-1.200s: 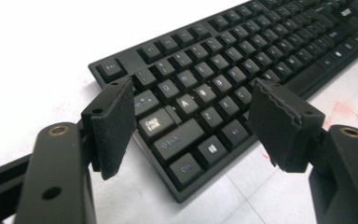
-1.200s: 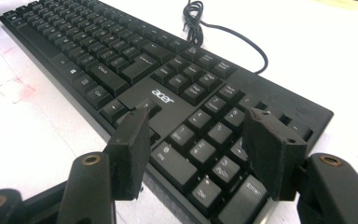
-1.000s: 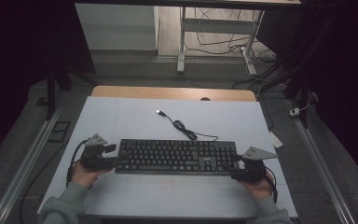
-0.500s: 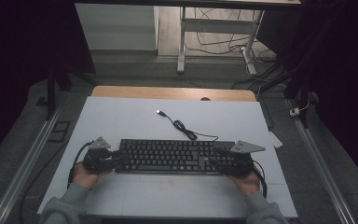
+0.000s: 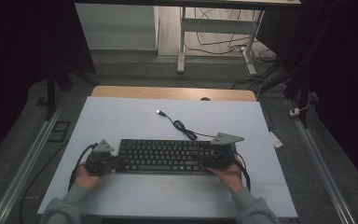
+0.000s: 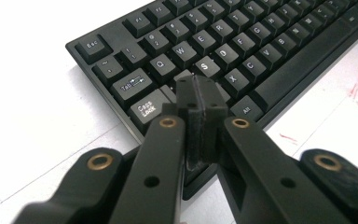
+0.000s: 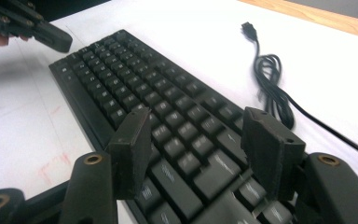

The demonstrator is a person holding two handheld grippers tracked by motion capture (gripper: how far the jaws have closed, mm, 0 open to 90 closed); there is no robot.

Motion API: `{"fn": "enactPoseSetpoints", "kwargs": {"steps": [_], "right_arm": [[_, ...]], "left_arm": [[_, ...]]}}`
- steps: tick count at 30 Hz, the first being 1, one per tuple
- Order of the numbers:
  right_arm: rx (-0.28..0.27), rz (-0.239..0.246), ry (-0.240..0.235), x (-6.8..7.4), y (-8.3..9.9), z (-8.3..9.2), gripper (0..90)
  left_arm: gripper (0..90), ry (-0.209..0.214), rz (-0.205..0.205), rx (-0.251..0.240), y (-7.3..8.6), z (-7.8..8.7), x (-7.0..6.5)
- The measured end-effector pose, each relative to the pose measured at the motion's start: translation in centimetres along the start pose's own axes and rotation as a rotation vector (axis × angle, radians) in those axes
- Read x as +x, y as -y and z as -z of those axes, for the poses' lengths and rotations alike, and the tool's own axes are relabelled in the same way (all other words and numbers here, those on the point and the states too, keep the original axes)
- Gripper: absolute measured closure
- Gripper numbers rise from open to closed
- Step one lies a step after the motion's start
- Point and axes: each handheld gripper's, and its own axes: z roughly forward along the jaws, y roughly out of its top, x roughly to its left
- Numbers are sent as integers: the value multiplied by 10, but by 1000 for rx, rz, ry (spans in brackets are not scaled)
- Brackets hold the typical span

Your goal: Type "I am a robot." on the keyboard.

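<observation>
A black keyboard (image 5: 161, 156) lies flat on the white table (image 5: 135, 121), nearer the front. Its black cable (image 5: 182, 126) coils behind it and ends in a loose USB plug (image 5: 159, 112). My left gripper (image 5: 114, 162) sits at the keyboard's left end. In the left gripper view it (image 6: 199, 91) is shut, pads pressed together just above the keys beside Caps Lock (image 6: 147, 109), with nothing between them. My right gripper (image 5: 206, 161) is over the keyboard's right end. In the right gripper view it (image 7: 196, 135) stands open above the keys (image 7: 168, 102), with the cable (image 7: 270, 88) off to the side.
A wooden strip (image 5: 172, 93) runs along the table's far edge. Metal rails (image 5: 32, 154) flank the table on both sides. Beyond it, desk legs (image 5: 182, 42) and floor cables (image 5: 261, 70) stand in the dark. Faint red marks (image 7: 56, 168) stain the white surface near the keyboard's front edge.
My right gripper has moved inward to the left, from beside the keyboard onto its right end. My left gripper has shifted slightly right onto the left end. The keyboard has not moved.
</observation>
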Motion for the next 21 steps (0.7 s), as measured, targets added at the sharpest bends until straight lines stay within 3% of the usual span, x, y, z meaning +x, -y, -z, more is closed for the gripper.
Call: {"fn": "enactPoseSetpoints", "kwargs": {"steps": [7,8,10,15,16,19,21], "right_arm": [[10,22,-13,11,-14,-22,468],[7,30,-20,12,-16,-25,519],[6,30,-29,13,-17,-27,534],[20,34,-71,14,-21,-36,776],[20,34,-71,14,-21,-36,776],[35,31,-79,13,-22,-39,899],[36,27,-82,13,-22,-41,900]], "left_arm": [[890,-9,6,-3,2,-1,2],[890,-9,6,-2,2,-1,2],[890,-12,6,-3,3,-1,2],[890,-15,6,-5,3,-1,2],[890,-14,6,-5,3,-1,2],[890,-11,4,-2,3,-2,2],[890,-10,4,-1,3,-2,1]]}}
